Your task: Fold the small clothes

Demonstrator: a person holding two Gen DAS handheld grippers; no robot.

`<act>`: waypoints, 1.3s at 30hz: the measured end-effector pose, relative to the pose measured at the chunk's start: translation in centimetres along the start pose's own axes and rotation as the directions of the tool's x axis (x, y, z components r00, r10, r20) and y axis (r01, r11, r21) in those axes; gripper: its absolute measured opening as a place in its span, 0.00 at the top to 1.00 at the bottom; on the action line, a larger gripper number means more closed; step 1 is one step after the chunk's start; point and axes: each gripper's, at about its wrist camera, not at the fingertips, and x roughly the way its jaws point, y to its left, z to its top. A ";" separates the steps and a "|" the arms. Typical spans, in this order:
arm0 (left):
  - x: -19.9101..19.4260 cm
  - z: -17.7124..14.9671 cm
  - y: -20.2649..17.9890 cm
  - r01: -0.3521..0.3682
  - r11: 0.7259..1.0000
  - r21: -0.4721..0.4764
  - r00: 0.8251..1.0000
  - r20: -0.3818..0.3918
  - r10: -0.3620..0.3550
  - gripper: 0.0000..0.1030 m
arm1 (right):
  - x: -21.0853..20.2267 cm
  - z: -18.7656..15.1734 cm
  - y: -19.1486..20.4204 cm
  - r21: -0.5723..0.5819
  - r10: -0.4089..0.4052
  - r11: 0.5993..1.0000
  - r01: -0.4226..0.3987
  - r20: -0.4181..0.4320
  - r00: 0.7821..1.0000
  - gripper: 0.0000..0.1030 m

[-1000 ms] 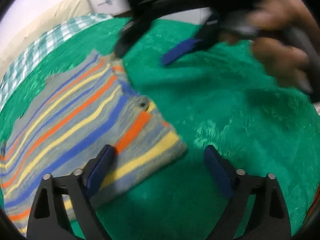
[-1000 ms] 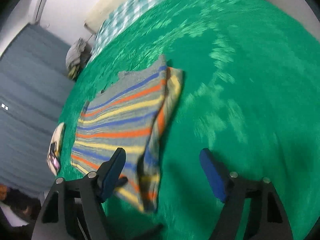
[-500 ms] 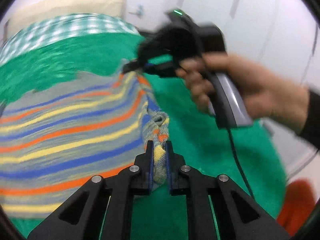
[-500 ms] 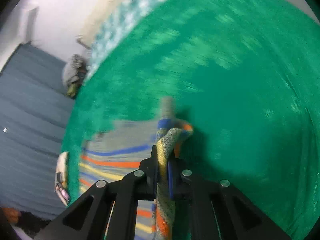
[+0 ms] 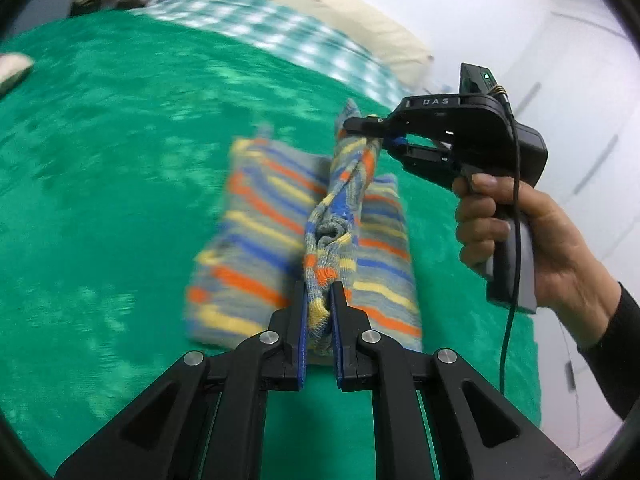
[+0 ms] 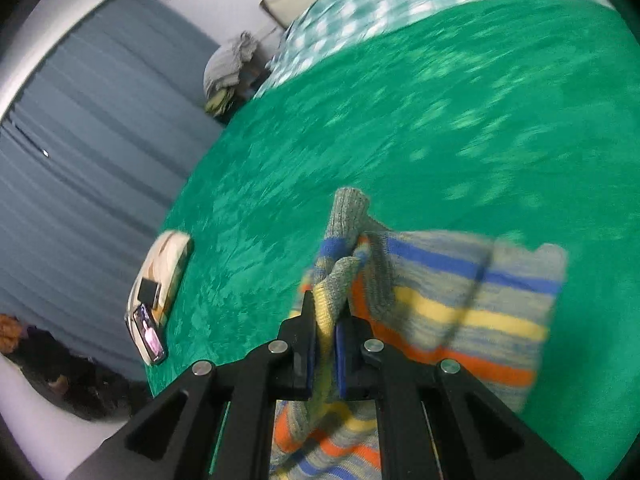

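Left gripper [image 5: 319,316] clamped on near end of the grey knit top w/ blue, orange & yellow stripes [image 5: 256,216], right gripper [image 5: 374,136] pinching the far end, edge lifted over the green fuzzy blanket [image 5: 120,128]. Imo keep both level & taut, lay edge-to-edge b4 releasing

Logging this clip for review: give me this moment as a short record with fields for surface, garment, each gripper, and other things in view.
surface: green blanket
garment: striped knit garment, partly folded, one edge lifted and stretched between both grippers
left gripper: shut on a bunched edge of the garment
right gripper: shut on another part of the same edge; held by a hand
other: checked cloth at the far end; phone near the blanket's edge; grey curtain
blur: strong, fine detail unclear
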 end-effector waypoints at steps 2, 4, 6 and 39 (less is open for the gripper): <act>0.1 0.0 1.8 -0.026 1.000 -0.017 1.000 -0.006 0.026 0.92 | 2.6 -0.1 1.1 -0.006 -0.010 1.000 0.010 -0.023 1.000 0.93; 0.5 0.0 2.7 -0.059 0.998 -0.023 0.998 -0.015 0.059 0.91 | 4.4 -0.4 1.6 -0.009 -0.020 1.000 0.020 -0.029 0.999 0.93; 1.1 0.0 3.8 -0.115 0.993 -0.027 0.992 -0.051 0.114 0.84 | 6.2 -0.8 2.0 -0.014 -0.012 1.000 0.012 -0.030 0.999 0.85; 10.1 9.3 6.5 -0.242 0.969 0.043 0.938 -0.244 0.245 0.25 | -0.1 -7.5 -4.2 -0.131 -0.267 0.955 0.265 0.003 0.964 0.63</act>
